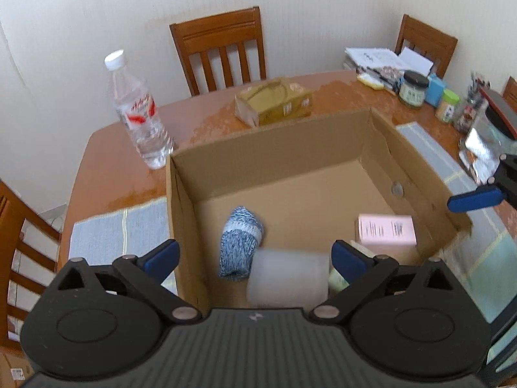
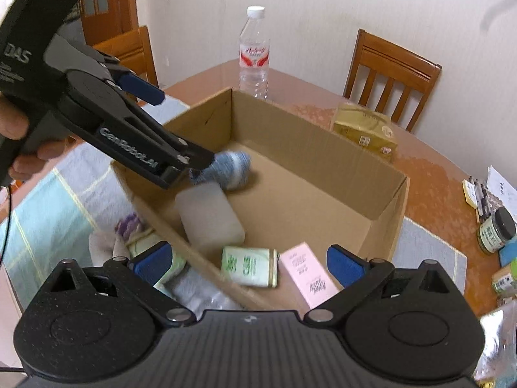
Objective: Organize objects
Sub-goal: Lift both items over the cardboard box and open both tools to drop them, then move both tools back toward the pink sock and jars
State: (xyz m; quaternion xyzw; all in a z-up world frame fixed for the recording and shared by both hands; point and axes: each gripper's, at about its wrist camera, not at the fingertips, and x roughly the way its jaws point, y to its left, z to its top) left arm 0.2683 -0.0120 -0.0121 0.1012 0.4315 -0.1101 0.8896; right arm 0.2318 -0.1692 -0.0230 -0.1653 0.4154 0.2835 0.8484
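Cardboard box [image 1: 290, 148] is seen standing open-topped on the wooden table [image 1: 106, 174], serving as the collection bin for the loose items. Left to right in the left wrist view: a water bottle [image 1: 139, 113] is left upright just outside the box's far left corner, not yet gathered. Inside, a blue knitted sock [image 1: 240, 242] is lying on the floor of the box near its left wall. A translucent white container [image 1: 287, 278] is seen beside it, blurred, possibly just landing; whether it has settled cannot be told. A pink carton [image 1: 386, 229] is lying flat toward the right wall.

The left gripper [image 1: 255, 255] is held above the near edge with its jaws spread wide and nothing pinched; the container sits below and between the blue pads, untouched. The right gripper [image 2: 247, 262] is likewise spread wide and empty, poised over a green packet [image 2: 250, 266] and the pink carton. Both claws appear angled downward into the box, judged a release posture. A tissue box [image 1: 274, 102] is left on the table behind the box.
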